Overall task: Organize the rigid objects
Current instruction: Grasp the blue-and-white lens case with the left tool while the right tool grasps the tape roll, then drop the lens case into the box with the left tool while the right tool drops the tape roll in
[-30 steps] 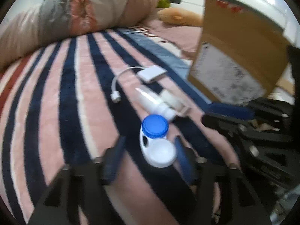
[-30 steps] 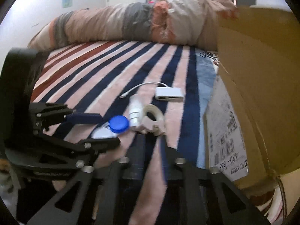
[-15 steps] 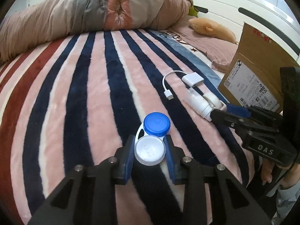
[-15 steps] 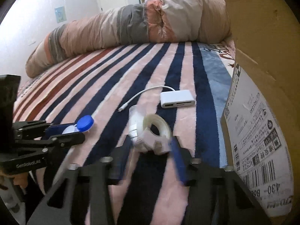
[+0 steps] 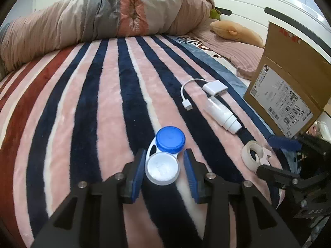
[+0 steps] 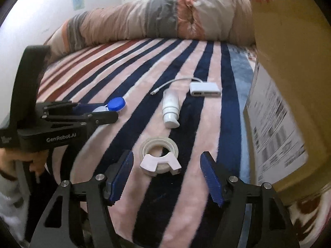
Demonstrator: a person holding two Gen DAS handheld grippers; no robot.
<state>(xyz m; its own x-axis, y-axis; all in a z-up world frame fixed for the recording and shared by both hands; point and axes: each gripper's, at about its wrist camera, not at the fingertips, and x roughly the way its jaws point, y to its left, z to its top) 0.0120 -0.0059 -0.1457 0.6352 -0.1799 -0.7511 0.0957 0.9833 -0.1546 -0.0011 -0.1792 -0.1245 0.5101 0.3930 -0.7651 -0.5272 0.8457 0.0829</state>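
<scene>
Now the left hand-held gripper [image 5: 163, 170] is opening around the lens case [image 5: 164, 157]; the right hand-held gripper [image 6: 167, 175] is opening astride the tape roll [image 6: 159, 153], which may skid on plush.

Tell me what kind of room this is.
Most likely a bedroom: the items lie on a striped blanket spread over a bed, with a rolled duvet behind and a white headboard.

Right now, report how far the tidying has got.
Nothing looks put away yet. The left hand-held gripper straddles the contact lens case, jaws opening; the right hand-held gripper straddles the tape roll, jaws opening, pads clear of it. The white bottle and cable adapter lie on the blanket beside the cardboard box.
</scene>
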